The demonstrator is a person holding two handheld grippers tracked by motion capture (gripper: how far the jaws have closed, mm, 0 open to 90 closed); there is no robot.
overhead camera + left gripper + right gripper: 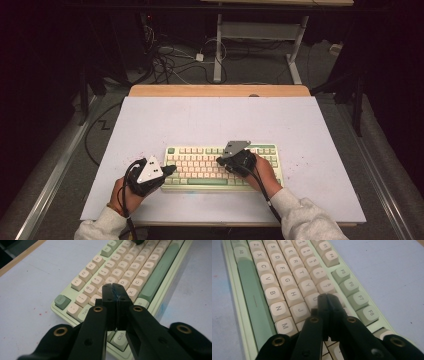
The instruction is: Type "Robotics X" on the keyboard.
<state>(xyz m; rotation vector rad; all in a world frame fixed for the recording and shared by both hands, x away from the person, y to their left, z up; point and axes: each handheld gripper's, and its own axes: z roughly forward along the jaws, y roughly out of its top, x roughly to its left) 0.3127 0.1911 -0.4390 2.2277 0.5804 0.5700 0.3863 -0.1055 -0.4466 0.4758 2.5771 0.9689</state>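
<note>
High view: both grippers poised over the keyboard (220, 167) near the front edge of the white mat (150, 125).
Left gripper (114, 287) and right gripper (325, 297) have jaws pressed together, empty; such broad tips could strike two keys at once. The gripper views show legends; I think the left tip is near S and the right near U.
</note>
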